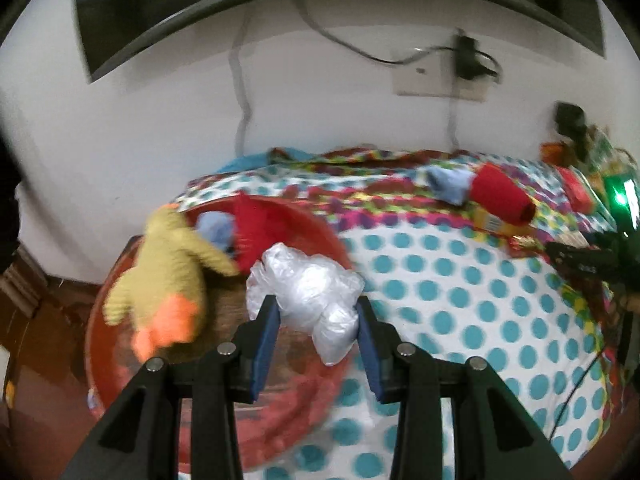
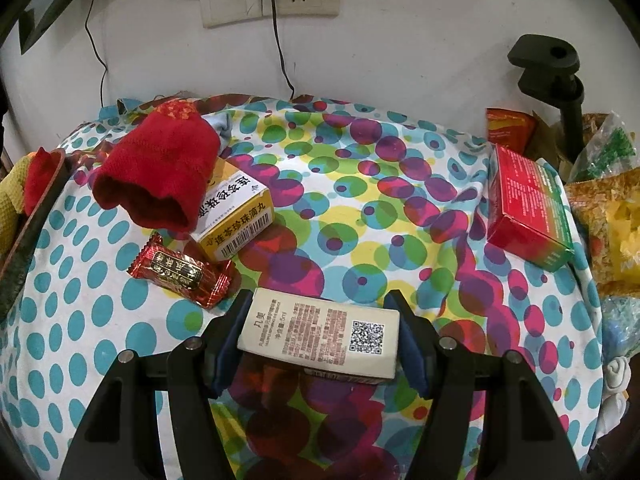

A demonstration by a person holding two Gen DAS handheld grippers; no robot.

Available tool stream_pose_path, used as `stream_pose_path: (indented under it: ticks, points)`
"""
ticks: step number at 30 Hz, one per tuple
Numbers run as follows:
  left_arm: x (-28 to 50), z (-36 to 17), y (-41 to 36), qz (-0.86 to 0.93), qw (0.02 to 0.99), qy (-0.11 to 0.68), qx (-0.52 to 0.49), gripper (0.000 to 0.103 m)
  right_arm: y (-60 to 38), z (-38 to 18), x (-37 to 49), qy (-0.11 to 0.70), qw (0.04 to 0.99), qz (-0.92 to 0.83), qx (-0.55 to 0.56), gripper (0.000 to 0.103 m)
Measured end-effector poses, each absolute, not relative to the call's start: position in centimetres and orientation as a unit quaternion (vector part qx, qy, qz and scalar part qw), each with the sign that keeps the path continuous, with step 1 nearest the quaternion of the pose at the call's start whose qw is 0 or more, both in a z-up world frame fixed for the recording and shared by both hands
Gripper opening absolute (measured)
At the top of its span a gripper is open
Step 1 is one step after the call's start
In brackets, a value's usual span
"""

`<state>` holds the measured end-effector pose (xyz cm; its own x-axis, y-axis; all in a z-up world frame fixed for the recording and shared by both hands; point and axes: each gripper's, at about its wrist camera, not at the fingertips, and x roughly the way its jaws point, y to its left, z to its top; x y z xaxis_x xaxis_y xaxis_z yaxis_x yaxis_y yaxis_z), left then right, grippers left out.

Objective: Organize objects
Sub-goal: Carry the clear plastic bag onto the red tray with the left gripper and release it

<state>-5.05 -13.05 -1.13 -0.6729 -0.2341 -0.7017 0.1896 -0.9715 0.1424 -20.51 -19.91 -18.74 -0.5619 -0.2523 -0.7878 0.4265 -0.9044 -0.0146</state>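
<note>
Our left gripper (image 1: 318,312) clasps a crumpled clear plastic bag (image 1: 306,284) between its blue pads, the bag bulging above and below the fingers. It hangs over the near edge of a red basin (image 1: 316,220) at the left end of the table. Inside the basin we see a yellow plush duck (image 1: 168,272) with orange feet, a red fuzzy item (image 1: 254,226) and a pale blue cloth (image 1: 216,228) behind it; this view is blurred.

Our right gripper (image 2: 320,328) is clenched on a cream-coloured box (image 2: 320,330) printed with small text and a QR code, held flat just above the spotted tablecloth (image 2: 340,216); whether the box touches the cloth, we cannot tell.

Just ahead and to the left lies a red foil-wrapped sweet (image 2: 180,274). Behind it stands a yellow and white medicine box (image 2: 236,216), with a red sock (image 2: 160,172) draped over its far end, the sock's open cuff facing us. A blue cloth (image 2: 224,126) peeks out behind the sock.

Well apart on the right, a red and green box (image 2: 530,218) rests near the table edge, beside a heap of snack packets (image 2: 608,208) and a black clamp stand (image 2: 560,80). Cables run up the white wall to a socket (image 2: 272,0).
</note>
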Motion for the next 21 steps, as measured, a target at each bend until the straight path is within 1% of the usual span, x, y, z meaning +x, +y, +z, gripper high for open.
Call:
stream_pose_path:
  ticks: [9,15,21]
  points:
    - [-2.0,0.1,-23.6,-0.895,0.228,0.001,0.384,0.038,-19.0,-18.6,-20.8,0.104,0.199,-0.876,0.426,0.064]
    - [-0.7,-1.1,-29.5,-0.878,0.261,0.039,0.399,0.038,-18.8,-18.6,-20.9,0.106,0.202,-0.876,0.426,0.064]
    - [-1.1,-3.5,-33.3,-0.862,0.272,0.071,0.421,0.038,-18.3,-18.5,-21.1,0.108,0.206,-0.875,0.425,0.064]
